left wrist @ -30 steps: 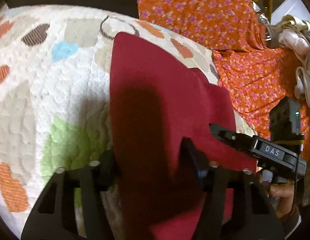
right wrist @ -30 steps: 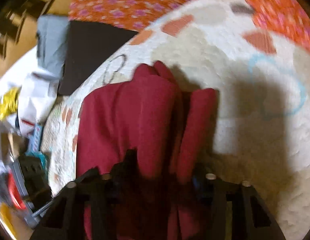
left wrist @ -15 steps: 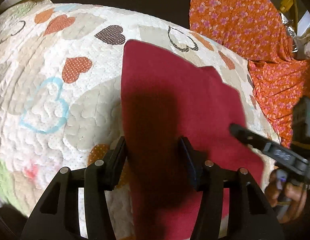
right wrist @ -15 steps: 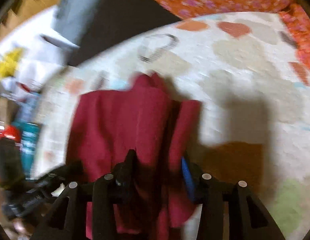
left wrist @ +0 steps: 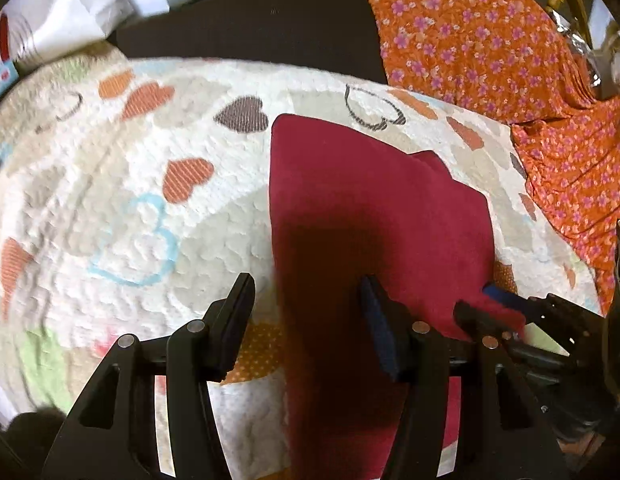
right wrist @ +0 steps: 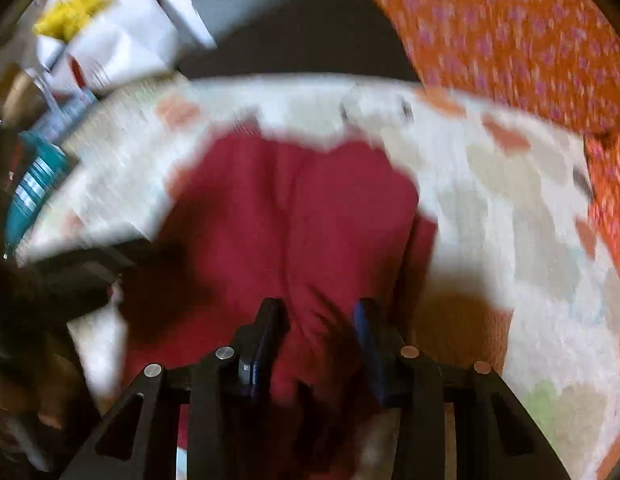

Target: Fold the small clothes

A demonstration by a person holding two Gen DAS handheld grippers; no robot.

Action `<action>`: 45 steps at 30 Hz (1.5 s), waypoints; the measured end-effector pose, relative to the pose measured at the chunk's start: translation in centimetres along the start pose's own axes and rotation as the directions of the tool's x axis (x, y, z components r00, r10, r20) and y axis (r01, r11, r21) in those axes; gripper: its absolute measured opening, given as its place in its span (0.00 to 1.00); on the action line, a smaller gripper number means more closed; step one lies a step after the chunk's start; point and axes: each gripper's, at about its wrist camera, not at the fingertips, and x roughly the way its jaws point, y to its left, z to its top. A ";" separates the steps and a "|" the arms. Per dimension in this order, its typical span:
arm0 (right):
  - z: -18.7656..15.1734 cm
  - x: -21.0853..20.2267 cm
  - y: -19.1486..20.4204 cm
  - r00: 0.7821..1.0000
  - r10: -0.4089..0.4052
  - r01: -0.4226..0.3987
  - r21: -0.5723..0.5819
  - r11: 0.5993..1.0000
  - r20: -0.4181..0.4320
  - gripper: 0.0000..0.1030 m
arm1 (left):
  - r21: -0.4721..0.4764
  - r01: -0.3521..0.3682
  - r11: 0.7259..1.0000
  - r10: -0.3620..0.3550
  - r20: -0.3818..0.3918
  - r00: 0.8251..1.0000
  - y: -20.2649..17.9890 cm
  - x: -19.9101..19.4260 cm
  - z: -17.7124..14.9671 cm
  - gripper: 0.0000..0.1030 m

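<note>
- Far left of the red cloth (left wrist: 370, 220), up in the corner, I see some white paper things (left wrist: 69, 12). I cannot tell what they are.
- In the right wrist view, a blue-green thing (right wrist: 33, 184) sits off the quilt edge, left of the red cloth. It is too blurry to name.
- A white quilt with hearts (left wrist: 129, 184) lies under the red cloth and goes out wide to its left.
- My left tongs (left wrist: 305, 284) are let loose, with a wide gap.
- The left edge of the red cloth runs down the middle of that gap.
- One finger (left wrist: 237, 304) is over the bare quilt, just left of the red cloth. It is not touching the cloth edge.
- The other finger (left wrist: 374, 312) is over the red cloth.
- The red cloth lies flat on the quilt, near the middle. It looks folded, with a second layer peeking out at its top right.
- My right tongs (right wrist: 317, 306) have just been closing. A bunched bit of the red cloth is between them, and they look clenched on it.
- From the left wrist view, the right tongs (left wrist: 476, 300) bite the lower right edge of the red cloth.
- A dark strip (left wrist: 269, 20) runs behind the quilt, above the red cloth.
- An orange cloth with pink flowers (left wrist: 490, 40) lies to the right of the red cloth, well apart from it.
</note>
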 end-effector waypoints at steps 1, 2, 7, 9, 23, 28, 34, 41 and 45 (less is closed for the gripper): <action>-0.2 -0.5 -0.3 1.000 0.008 -0.008 0.016 1.000 0.021 0.37 | 0.010 -0.008 1.000 0.007 0.009 1.000 -0.2 -0.4 -0.1 0.54; -0.1 -1.1 -0.4 0.999 0.021 -0.022 0.043 0.999 0.034 0.37 | 0.018 -0.019 1.000 0.019 0.022 1.000 -0.3 -0.8 -0.1 0.54; 0.1 -4.9 0.0 0.993 0.047 -0.055 0.071 0.996 0.107 0.39 | 0.057 -0.081 0.995 0.076 0.088 0.993 -1.5 -3.3 -0.6 0.54; -0.1 -7.0 0.4 0.985 0.002 -0.014 0.068 0.998 0.170 0.41 | 0.057 -0.086 0.995 0.079 0.109 0.991 -1.8 -4.1 -0.8 0.53; -1.5 -11.1 1.6 0.973 -0.038 0.017 0.095 0.995 0.227 0.42 | 0.091 -0.137 0.986 0.110 0.255 0.961 -3.8 -9.9 -2.4 0.54; -1.9 -11.7 2.2 0.970 -0.033 0.013 0.081 0.997 0.241 0.42 | 0.081 -0.137 0.987 0.111 0.266 0.958 -3.9 -10.7 -2.8 0.54; -2.1 -11.8 2.6 0.972 -0.029 0.011 0.079 0.997 0.233 0.43 | 0.093 -0.138 0.986 0.108 0.271 0.956 -4.2 -11.1 -3.1 0.54; -2.3 -12.2 2.7 0.972 -0.025 0.007 0.076 0.997 0.233 0.43 | 0.090 -0.140 0.986 0.111 0.275 0.955 -4.2 -11.2 -3.1 0.54; -2.2 -12.2 2.8 0.973 -0.019 0.000 0.083 0.997 0.231 0.43 | 0.093 -0.140 0.986 0.109 0.281 0.953 -4.3 -11.4 -3.2 0.54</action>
